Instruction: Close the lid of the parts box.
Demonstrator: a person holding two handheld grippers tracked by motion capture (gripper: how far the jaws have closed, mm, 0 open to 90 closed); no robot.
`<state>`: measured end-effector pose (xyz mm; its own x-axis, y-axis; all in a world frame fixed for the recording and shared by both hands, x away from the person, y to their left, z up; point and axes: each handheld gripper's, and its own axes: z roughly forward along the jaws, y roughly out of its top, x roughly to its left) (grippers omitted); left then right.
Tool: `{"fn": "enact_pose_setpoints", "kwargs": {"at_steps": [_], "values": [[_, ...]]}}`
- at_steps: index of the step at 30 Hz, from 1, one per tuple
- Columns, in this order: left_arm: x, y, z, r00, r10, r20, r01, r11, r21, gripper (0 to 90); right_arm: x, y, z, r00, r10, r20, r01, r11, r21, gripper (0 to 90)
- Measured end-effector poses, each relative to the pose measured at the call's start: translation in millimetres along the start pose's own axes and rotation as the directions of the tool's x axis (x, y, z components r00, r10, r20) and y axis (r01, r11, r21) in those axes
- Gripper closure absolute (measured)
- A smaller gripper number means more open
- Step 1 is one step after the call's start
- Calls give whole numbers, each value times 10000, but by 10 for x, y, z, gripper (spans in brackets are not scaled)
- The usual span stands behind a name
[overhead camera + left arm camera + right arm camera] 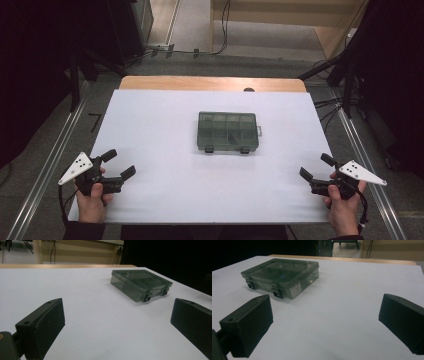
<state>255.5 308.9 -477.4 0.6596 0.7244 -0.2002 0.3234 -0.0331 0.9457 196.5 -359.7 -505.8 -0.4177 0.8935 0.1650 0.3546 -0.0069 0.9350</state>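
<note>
The smoky-grey translucent plastic compartment box [227,131] lies shut at table centre, its two latches [226,149] facing six o'clock. Left gripper [117,164] at eight, right gripper [315,167] at four — both spread wide, empty. Best approach: come in level, one jaw tip per latch — steady the lid.

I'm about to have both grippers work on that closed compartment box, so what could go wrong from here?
The box lies loose on the smooth white table, so a push on one latch might slide or spin it. The latches look small beside the wide-open jaws of the left gripper and right gripper, so a jaw may slip off. If the lid pops, the small blue item inside could spill.
</note>
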Motion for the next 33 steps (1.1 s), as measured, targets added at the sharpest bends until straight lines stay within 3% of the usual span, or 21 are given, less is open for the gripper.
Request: {"fn": "enact_pose_setpoints", "kwargs": {"at_steps": [19,30,33], "values": [[159,-70,-162,9994,-95,-329,97,9999,52,0,-140,-81,-118,9993,231,310,-231,9997,-15,0],[198,-94,-153,9988,-307,-374,308,9995,11,0,-163,-116,-117,9990,331,298,-331,9994,-32,0],[218,-104,-139,9974,-542,-471,540,9985,-54,0,-166,-138,-85,9992,310,241,-310,9995,-4,0]]}}
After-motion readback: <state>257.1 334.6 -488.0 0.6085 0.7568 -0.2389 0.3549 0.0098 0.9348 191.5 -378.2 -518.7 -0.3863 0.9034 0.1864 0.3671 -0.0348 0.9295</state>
